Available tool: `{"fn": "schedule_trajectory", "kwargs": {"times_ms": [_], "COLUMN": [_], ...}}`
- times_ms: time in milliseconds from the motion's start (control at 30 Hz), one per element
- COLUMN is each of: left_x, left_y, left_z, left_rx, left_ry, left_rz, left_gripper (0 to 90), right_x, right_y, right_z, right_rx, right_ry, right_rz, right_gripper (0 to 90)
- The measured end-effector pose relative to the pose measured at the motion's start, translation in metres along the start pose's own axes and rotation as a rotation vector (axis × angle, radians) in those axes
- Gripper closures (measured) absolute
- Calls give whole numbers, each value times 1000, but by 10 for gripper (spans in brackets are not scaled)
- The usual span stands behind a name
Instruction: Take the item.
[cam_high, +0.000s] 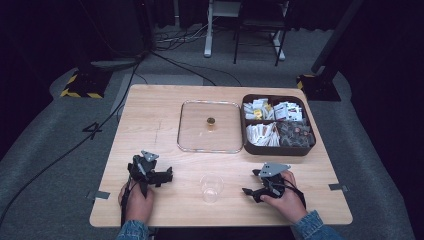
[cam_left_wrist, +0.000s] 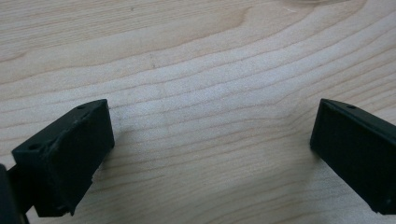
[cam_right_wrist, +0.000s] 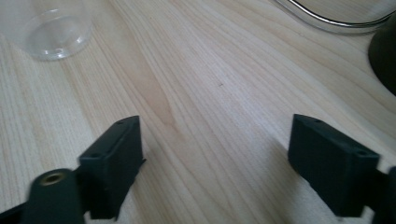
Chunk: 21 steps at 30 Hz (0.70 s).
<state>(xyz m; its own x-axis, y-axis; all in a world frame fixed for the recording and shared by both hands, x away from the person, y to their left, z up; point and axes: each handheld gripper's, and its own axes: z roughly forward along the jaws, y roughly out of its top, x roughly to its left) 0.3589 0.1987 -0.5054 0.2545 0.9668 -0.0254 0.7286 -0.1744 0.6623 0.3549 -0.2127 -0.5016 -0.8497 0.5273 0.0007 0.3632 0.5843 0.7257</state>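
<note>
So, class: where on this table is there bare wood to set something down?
The table's left part, beside the clear lid, is bare, as is the strip between lid and cup. The right rear is crowded by the brown box.

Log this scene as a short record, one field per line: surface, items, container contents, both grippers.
surface: wooden table
cup: clear plastic cup, upright, near edge, between the grippers
lid: clear lid with gold knob, flat at table centre
box: dark divided box, open, right of the lid, touching or nearly so
box contents: packets, small and mixed
left gripper: open, holding nothing
right gripper: open, holding nothing
</note>
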Motion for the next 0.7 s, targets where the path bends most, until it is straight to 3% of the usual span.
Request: {"fn": "schedule_trajectory", "kwargs": {"times_ms": [67, 167, 300, 333, 500, 700], "left_x": [0, 0, 0, 0, 0, 0], "left_y": [0, 0, 1, 1, 1, 1], "left_z": [0, 0, 0, 0, 0, 0], "left_rx": [1, 0, 2, 2, 2, 2], "left_ry": [0, 2, 1, 1, 1, 1], "left_rz": [0, -3, -3, -3, -2, -2], "left_gripper": [0, 0, 0, 0, 0, 0], "right_x": [-2, -2, -3, -4, -8, -15], "right_y": [6, 10, 21, 24, 36, 48], "right_z": [-3, -7, -21, -24, -40, -53], "right_rx": [-22, -37, -71, -81, -132, -175], "right_ry": [19, 24, 3, -4, -64, -87], "right_rz": [50, 58, 73, 72, 90, 103], "right_gripper": [240, 244, 243, 277, 279, 279]}}
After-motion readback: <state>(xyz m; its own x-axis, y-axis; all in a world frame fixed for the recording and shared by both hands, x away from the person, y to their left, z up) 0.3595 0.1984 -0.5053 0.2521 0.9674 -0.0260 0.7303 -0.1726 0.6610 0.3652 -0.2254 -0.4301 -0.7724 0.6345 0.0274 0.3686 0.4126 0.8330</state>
